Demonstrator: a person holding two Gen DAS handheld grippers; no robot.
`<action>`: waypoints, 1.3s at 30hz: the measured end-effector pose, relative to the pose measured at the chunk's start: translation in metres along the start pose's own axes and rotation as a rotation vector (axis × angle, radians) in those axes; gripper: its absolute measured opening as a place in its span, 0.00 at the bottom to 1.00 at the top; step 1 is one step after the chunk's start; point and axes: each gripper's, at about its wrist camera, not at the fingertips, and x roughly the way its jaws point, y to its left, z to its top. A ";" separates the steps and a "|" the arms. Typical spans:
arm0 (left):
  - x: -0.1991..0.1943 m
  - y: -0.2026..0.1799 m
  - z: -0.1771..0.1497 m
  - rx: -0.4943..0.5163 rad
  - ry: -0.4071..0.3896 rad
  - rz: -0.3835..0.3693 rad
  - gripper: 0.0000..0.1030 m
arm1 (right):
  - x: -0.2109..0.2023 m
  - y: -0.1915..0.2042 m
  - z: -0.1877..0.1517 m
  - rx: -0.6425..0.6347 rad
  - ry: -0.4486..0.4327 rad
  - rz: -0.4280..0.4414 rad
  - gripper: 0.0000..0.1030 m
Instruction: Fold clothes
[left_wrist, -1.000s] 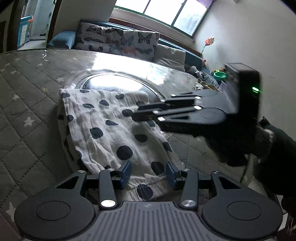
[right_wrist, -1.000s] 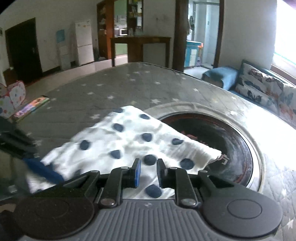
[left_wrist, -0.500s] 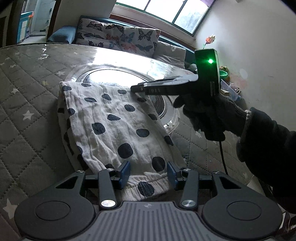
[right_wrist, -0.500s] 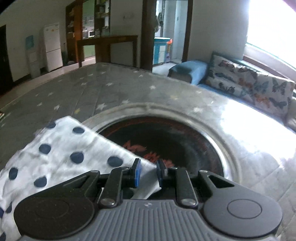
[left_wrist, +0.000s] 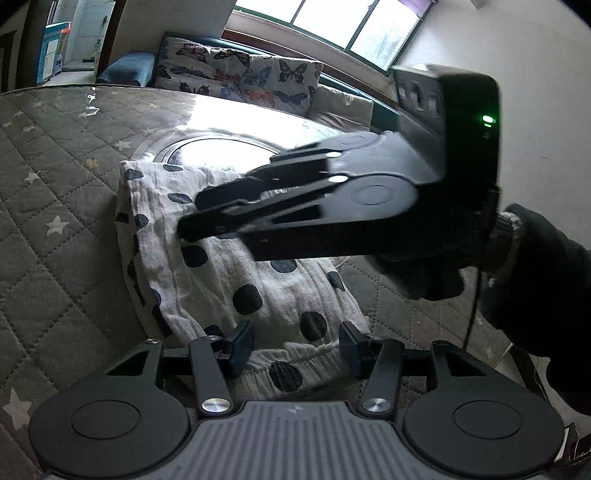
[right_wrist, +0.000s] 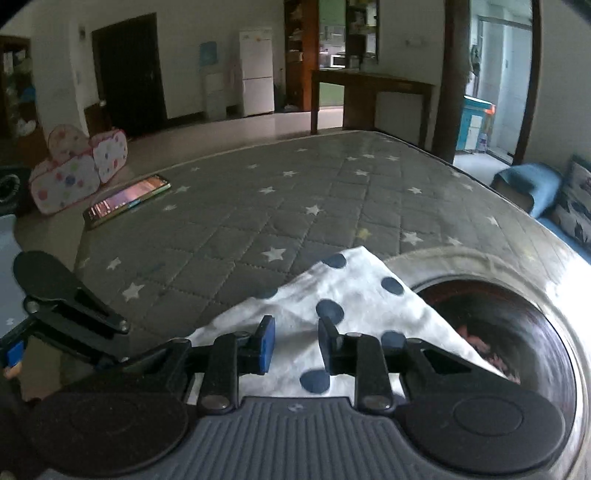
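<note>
Surface: a grey quilted cover with white stars (right_wrist: 258, 221) spreads ahead of both grippers; just beyond the right gripper's fingers a round glossy inset (right_wrist: 517, 325) with a dark red centre sits in the cover, its far rim bright with window glare in the left view

Garment: a white cloth with dark dots (left_wrist: 236, 266), folded into a long band, lies on the cover directly ahead of the left gripper, its far end overlapping the inset's rim; its gathered near edge lies between the left fingers

Room, right view: a phone (right_wrist: 127, 201) lies on the cover far ahead to the left; beyond it a pink dotted play tent (right_wrist: 77, 171) on the floor, then a white fridge (right_wrist: 256, 72) and a wooden desk (right_wrist: 373, 96)

Room, left view: past the cover, butterfly-print cushions (left_wrist: 240, 77) under a window (left_wrist: 332, 22)

Change: half a second ago the right gripper was lifted above the inset; it is now low over the cloth's middle, and its fingers stand wider apart

Left gripper (left_wrist: 293, 345): wide open, straddling the cloth's near edge; gripping nothing

Right gripper (right_wrist: 293, 345): partly open above the cloth, holding nothing; whether the tips touch the fabric cannot be told; a gloved hand (left_wrist: 424, 273) carries it
</note>
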 end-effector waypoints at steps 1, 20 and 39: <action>0.000 0.000 0.000 0.000 -0.001 -0.001 0.55 | 0.004 0.000 0.002 -0.007 0.004 -0.003 0.24; -0.018 -0.003 -0.002 -0.012 -0.043 -0.009 0.61 | 0.053 -0.071 0.033 0.110 0.017 -0.092 0.35; -0.034 -0.018 -0.035 0.024 0.049 -0.080 0.69 | 0.012 -0.136 -0.021 0.357 0.052 -0.142 0.37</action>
